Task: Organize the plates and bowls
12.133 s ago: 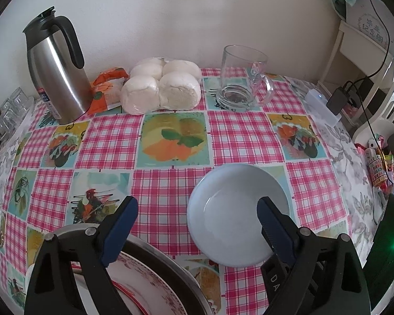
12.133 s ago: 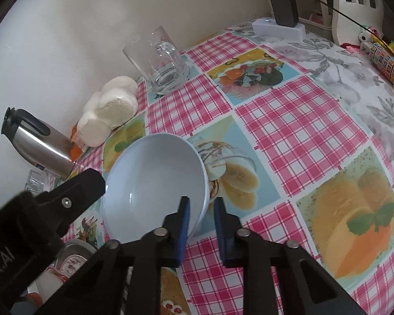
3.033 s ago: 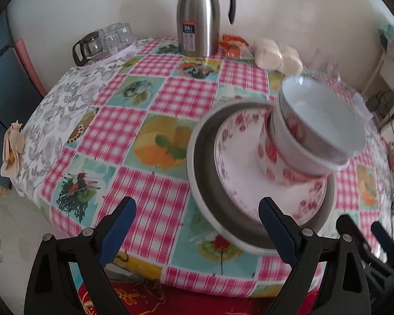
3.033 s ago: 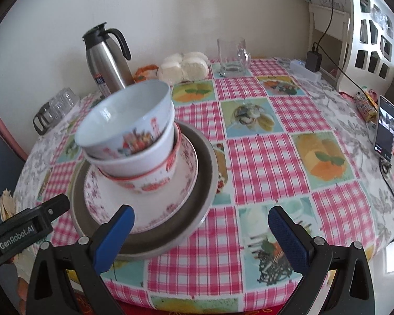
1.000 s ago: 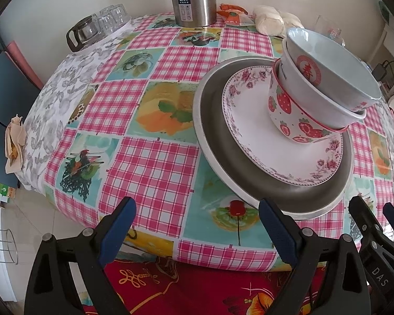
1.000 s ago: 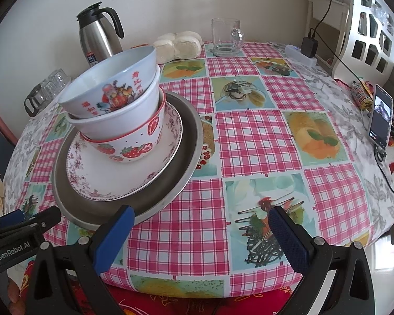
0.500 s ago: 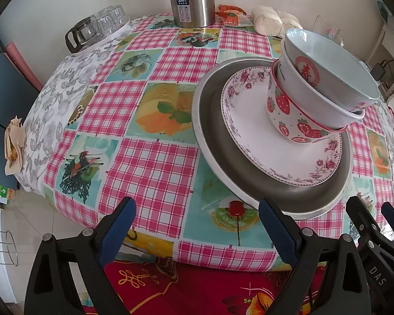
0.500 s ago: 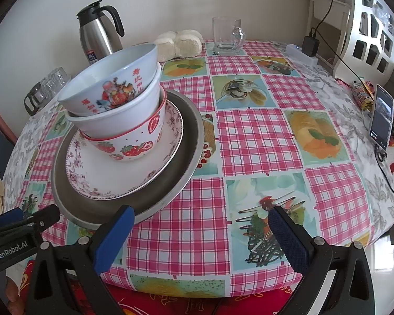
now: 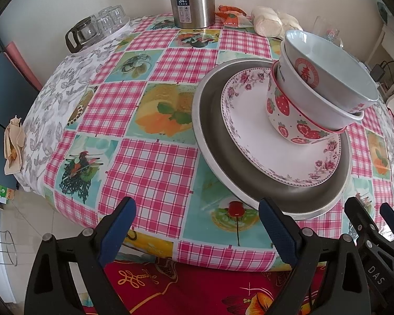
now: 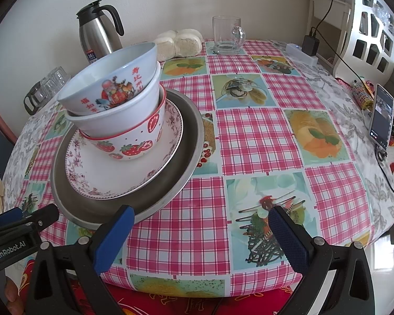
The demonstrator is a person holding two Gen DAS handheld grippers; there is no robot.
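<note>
A steel tray [image 9: 249,181] [image 10: 186,157] sits on the checked tablecloth with a floral plate [image 9: 252,128] [image 10: 97,173] in it. On the plate stand three nested bowls: a strawberry bowl [image 9: 291,120] [image 10: 128,144], a white bowl [image 10: 118,120], and a pale blue bowl [image 9: 325,63] [image 10: 113,86] on top. My left gripper [image 9: 197,228] is open and empty, held back at the table's near edge. My right gripper [image 10: 201,231] is open and empty, also at the near edge, right of the tray.
A steel thermos [image 9: 193,0] [image 10: 97,36], a bag of buns [image 10: 178,42], a glass mug [image 10: 227,35] and a glass teapot with cups [image 9: 97,26] stand at the back. A phone [image 10: 382,116] and a charger [image 10: 310,44] lie at the right.
Over the earlier frames the pale blue bowl went onto the bowl stack and my right gripper let go. In the last second both grippers barely moved.
</note>
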